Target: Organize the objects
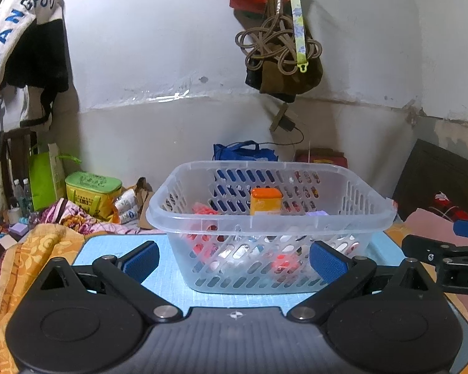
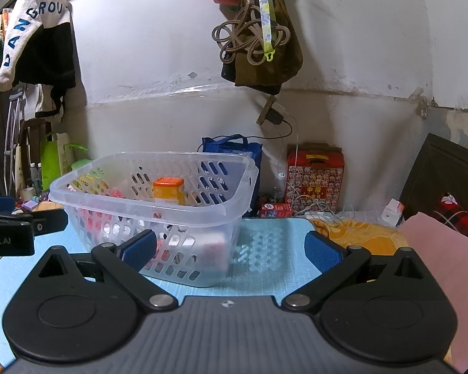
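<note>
A clear plastic basket (image 1: 265, 221) with slotted walls stands on a light blue mat (image 1: 174, 280). Inside it an orange-capped yellow box (image 1: 265, 201) stands upright, with red items (image 1: 204, 208) and other small things around it. My left gripper (image 1: 234, 261) is open and empty, just in front of the basket. In the right wrist view the basket (image 2: 153, 208) is ahead and to the left, with the orange-capped box (image 2: 168, 190) inside. My right gripper (image 2: 231, 249) is open and empty, its left pad (image 2: 139, 251) near the basket's front wall.
The right gripper's arm (image 1: 443, 255) shows at the right edge of the left view. A patterned blanket (image 1: 40, 243) lies left of the mat. A blue bag (image 2: 231, 152) and a red box (image 2: 315, 177) stand by the wall. A pink cloth (image 2: 436, 249) lies at right.
</note>
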`<state>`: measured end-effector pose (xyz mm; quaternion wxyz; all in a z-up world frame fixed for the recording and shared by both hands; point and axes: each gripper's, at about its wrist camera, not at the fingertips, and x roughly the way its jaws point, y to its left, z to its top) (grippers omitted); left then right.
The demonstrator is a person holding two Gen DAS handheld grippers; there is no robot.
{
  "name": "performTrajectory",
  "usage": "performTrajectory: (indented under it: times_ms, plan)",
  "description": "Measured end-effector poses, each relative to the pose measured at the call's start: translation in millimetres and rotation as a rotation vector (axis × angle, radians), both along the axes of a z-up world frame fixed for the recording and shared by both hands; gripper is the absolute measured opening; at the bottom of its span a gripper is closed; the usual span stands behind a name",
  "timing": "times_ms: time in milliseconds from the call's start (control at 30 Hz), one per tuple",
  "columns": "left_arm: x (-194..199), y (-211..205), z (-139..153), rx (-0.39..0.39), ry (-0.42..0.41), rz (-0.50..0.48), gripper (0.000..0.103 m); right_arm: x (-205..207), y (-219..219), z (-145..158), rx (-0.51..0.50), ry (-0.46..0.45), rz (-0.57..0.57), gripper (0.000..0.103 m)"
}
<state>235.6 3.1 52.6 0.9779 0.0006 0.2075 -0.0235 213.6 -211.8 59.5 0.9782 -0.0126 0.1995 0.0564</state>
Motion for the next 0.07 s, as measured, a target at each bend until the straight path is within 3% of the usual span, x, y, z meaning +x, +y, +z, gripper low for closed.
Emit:
performTrajectory:
  times_ms: [67]
  plan:
    - [-0.9,-1.4,1.3,0.005,-0.006,0.004,0.103,0.7,-0.2,-0.3,0.0,0.002,-0.001,0.103]
